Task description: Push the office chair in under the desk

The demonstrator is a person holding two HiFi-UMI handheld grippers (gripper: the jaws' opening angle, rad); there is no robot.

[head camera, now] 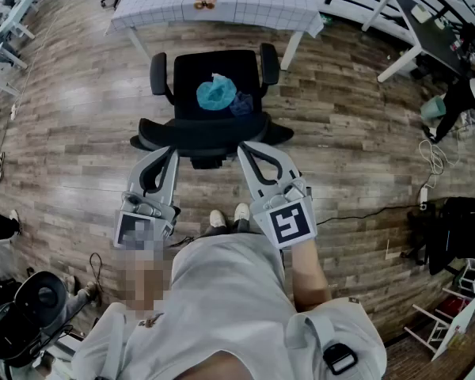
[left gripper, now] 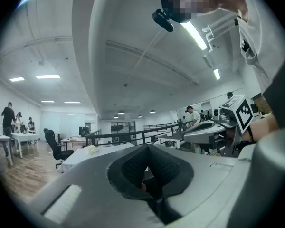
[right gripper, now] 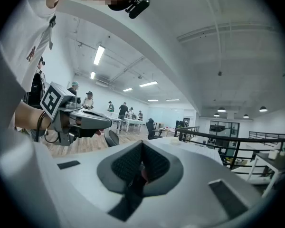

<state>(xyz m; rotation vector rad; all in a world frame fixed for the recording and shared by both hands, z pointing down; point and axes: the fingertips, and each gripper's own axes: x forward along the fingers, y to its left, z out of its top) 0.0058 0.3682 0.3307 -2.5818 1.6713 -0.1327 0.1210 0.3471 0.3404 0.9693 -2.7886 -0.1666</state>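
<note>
A black office chair (head camera: 214, 109) stands on the wood floor, its seat facing the white grid-topped desk (head camera: 222, 2) just beyond it. A crumpled blue thing (head camera: 216, 93) lies on the seat. In the head view my left gripper (head camera: 172, 150) and right gripper (head camera: 241, 147) point forward side by side, their tips at the top edge of the chair's backrest. Both are shut with nothing between the jaws. In the left gripper view my left gripper (left gripper: 148, 151) shows its dark pads closed together. The right gripper view shows my right gripper (right gripper: 141, 148) the same way.
A person's legs and shoes (head camera: 228, 217) are directly behind the chair. Cables (head camera: 431, 161), a teal bin (head camera: 433, 108) and a black bag (head camera: 459, 232) lie at the right. More desks line both sides. Another black chair (left gripper: 54, 146) and people stand far off.
</note>
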